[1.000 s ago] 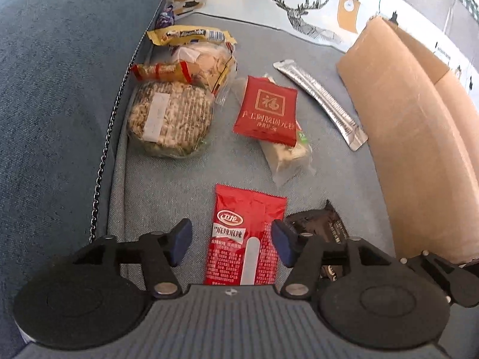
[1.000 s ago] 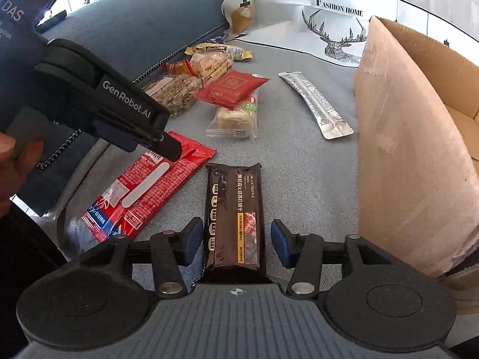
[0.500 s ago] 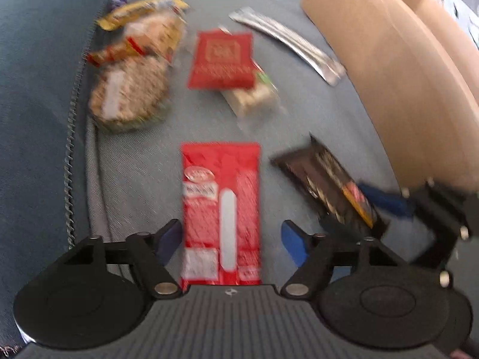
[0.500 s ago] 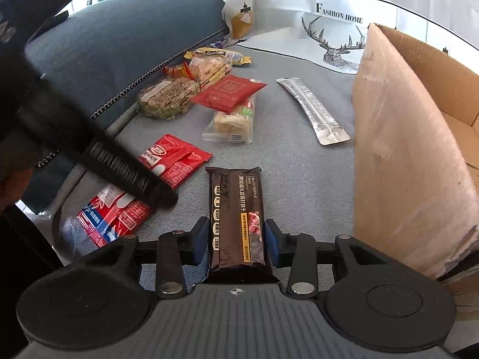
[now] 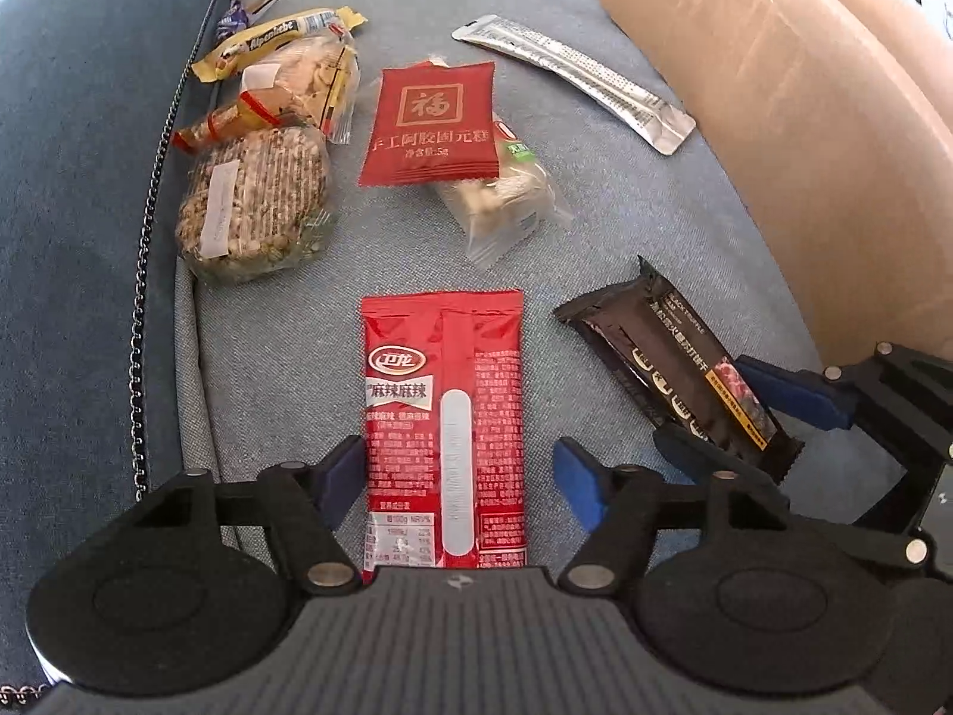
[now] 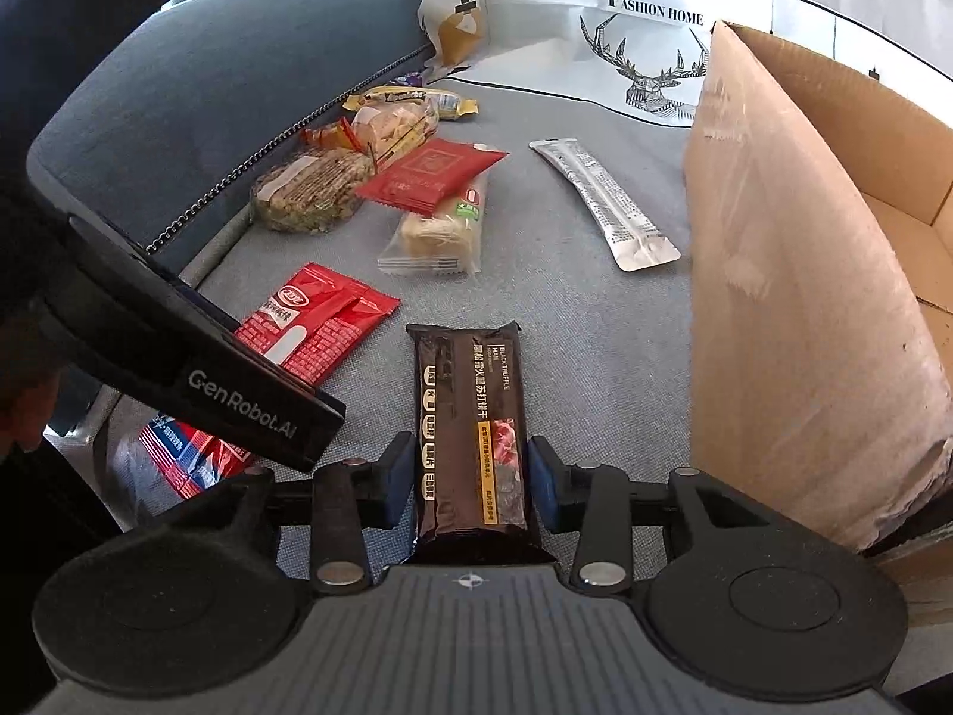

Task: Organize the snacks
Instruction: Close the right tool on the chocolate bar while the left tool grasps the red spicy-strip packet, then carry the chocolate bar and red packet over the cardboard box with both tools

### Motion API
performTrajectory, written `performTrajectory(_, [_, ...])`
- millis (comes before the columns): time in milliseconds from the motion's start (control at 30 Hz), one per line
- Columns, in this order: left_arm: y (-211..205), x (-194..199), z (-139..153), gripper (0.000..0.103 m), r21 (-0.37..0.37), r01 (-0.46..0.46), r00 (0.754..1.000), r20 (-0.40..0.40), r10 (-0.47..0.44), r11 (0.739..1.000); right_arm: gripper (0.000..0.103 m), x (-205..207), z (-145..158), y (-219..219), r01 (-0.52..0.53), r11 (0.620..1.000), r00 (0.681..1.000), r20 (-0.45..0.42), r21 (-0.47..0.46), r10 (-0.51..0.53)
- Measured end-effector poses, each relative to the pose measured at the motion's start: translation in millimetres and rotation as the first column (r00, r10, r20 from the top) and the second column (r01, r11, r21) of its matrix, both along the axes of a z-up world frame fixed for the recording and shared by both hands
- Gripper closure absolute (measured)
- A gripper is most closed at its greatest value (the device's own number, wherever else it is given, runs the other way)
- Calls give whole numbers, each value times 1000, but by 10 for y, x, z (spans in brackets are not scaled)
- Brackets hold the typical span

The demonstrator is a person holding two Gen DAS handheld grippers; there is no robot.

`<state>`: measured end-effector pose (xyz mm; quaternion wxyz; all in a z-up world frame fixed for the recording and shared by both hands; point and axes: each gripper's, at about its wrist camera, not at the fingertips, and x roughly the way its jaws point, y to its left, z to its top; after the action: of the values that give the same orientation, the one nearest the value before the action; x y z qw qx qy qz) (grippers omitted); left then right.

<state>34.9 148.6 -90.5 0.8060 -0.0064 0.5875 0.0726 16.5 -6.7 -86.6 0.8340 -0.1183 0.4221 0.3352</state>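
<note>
A red spicy-snack packet [image 5: 444,417] lies flat on the grey sofa seat [image 5: 625,226], lengthwise between the jaws of my left gripper [image 5: 458,476]. Those jaws are closing, and a gap still shows on the right side of the packet. In the right wrist view, my right gripper [image 6: 470,476] is shut on a dark brown truffle-ham cracker bar [image 6: 470,393], its blue pads pressing both long edges. The left wrist view shows that bar [image 5: 673,357] and the right gripper [image 5: 738,423] at lower right. The left gripper's housing [image 6: 238,387] covers part of the red packet [image 6: 315,322].
An open cardboard box [image 6: 804,298] stands on the right, its wall [image 5: 774,89] close to the bar. Further back lie a silver sachet [image 5: 572,77], a red square sachet [image 5: 432,125] on a clear-wrapped pastry [image 5: 506,202], a round grain cake [image 5: 256,202] and a yellow candy pack [image 5: 268,39]. The sofa backrest [image 5: 71,179] rises at left.
My left gripper shifted and rolled, so the red packet now lies straight between its jaws, which widened then narrowed. My right gripper's pads closed in onto the dark bar.
</note>
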Motion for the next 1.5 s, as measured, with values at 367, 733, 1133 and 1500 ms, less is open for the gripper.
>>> performTrajectory(367, [89,-70,130,55,-40,-48,995,84,51,998,62,-53,52,-29,8,1000,999,36,19,-9])
performTrajectory(733, [200,-144,301,55,-87,-116,971,200,131,989,62,-76,104,-74,20,999,998,58,48,-23])
performTrajectory(1133, [226,-342,577,55,-109,-147,892,414,179,983,63,-145,399,-213,42,988,984,163,146,-66])
performTrajectory(1500, [137,-401,831,55,-76,-186,834,515,198,980,63,-177,824,-372,54,970,966,234,239,-111])
